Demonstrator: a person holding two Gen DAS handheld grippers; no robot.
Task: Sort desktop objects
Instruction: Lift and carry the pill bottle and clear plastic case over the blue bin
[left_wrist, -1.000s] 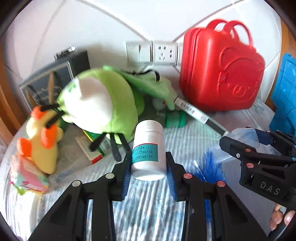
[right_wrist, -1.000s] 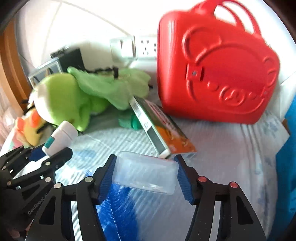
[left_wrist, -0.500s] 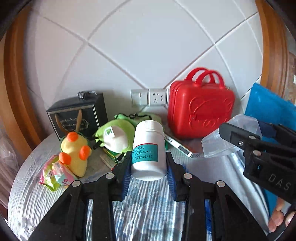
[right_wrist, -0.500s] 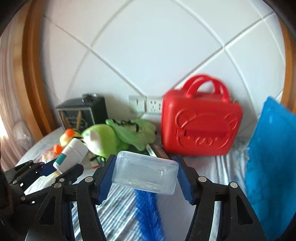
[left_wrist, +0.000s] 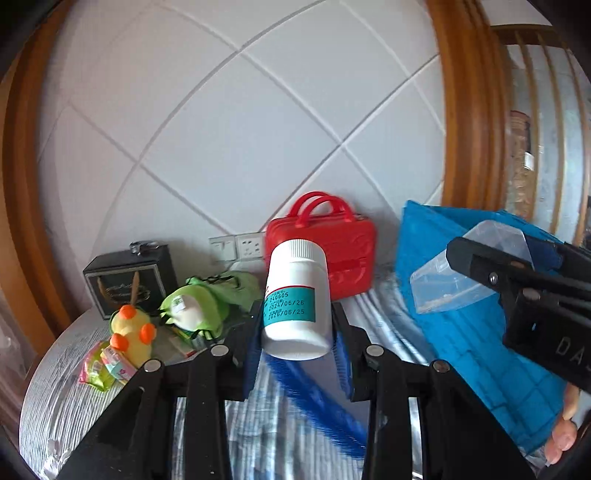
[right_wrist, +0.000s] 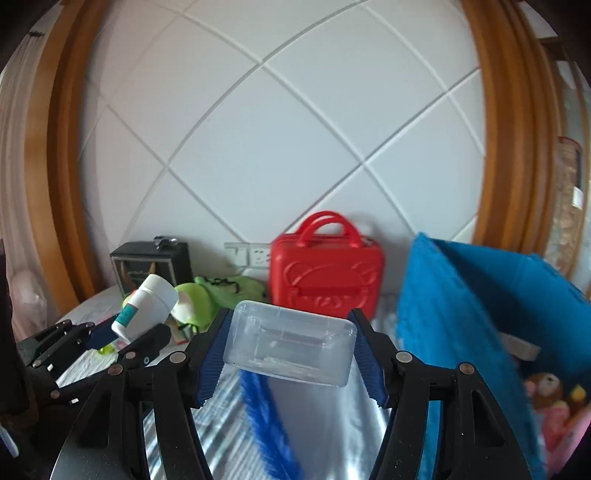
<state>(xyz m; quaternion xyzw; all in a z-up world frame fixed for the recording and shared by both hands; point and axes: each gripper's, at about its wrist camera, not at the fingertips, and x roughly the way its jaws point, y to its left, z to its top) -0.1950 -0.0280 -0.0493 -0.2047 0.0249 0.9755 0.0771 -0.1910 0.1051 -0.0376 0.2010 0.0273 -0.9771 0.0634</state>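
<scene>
- Left gripper (left_wrist: 297, 326) clamps a white plastic pill bottle with a teal label (left_wrist: 295, 301), lifted above the striped tabletop (left_wrist: 92, 398).
- Right gripper (right_wrist: 291, 349) grips a clear rectangular plastic box (right_wrist: 290, 341) by its ends; what lies inside is hard to make out.
- Blue fabric storage bin (right_wrist: 461, 314) stands at the right, its inside mostly hidden; blurred soft toys (right_wrist: 550, 398) show low within.
- Red plastic handled case (right_wrist: 325, 273) stands by the wall.
- Green plush toy (left_wrist: 194, 308) and yellow plush duck (left_wrist: 131, 332) lie at the left.
- Only fingertips (left_wrist: 561, 435) of the person show.
</scene>
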